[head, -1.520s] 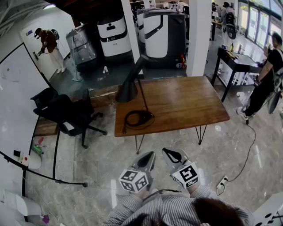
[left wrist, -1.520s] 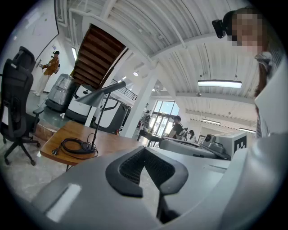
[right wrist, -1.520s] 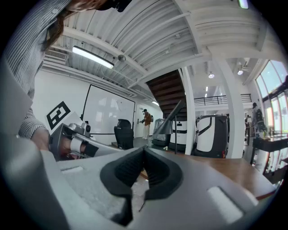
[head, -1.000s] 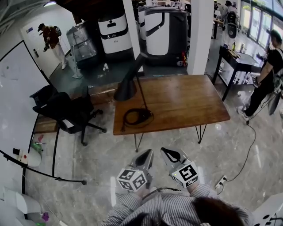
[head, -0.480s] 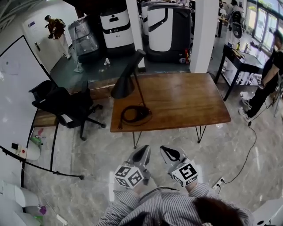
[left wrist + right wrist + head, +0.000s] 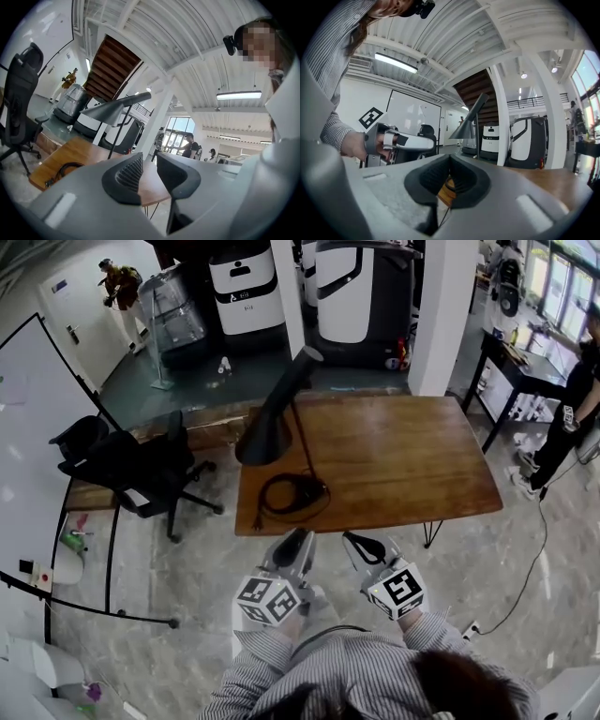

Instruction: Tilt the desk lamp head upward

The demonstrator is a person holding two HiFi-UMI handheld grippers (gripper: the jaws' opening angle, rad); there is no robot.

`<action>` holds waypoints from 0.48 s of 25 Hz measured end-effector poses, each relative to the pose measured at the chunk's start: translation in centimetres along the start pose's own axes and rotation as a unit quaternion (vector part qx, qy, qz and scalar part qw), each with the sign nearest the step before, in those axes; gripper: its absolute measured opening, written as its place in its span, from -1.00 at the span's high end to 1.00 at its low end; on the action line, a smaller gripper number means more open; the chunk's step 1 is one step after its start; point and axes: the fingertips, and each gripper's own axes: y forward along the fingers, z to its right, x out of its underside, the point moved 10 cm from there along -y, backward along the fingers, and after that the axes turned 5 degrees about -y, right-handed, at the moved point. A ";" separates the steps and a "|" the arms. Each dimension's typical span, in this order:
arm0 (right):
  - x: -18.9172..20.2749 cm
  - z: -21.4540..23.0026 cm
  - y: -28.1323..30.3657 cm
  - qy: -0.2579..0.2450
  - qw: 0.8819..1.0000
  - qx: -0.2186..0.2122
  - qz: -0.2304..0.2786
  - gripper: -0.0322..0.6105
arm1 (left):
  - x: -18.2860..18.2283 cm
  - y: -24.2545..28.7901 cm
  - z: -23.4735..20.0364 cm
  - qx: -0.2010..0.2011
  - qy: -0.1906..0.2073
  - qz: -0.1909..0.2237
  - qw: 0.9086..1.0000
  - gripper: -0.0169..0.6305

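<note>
The desk lamp head is drooping low over the surface's left end; the left gripper and right gripper are coming closer to the surface's front edge; the left gripper has just been opening, with nothing between its jaws; the right gripper is staying closed and empty; likely readying a grasp on the head.

Matt black desk lamp head, smooth varnished wood table, glossy marbled floor, striped cloth sleeve

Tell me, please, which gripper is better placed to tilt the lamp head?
Left, probably: the left gripper lies nearer the lamp head, its empty jaws have just been opening; the right gripper is shut.
</note>
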 end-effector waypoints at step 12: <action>-0.1 6.6 13.3 -0.017 1.000 0.013 -0.012 0.83 | -5.8 8.2 -10.1 0.025 -0.033 -0.006 0.999 0.44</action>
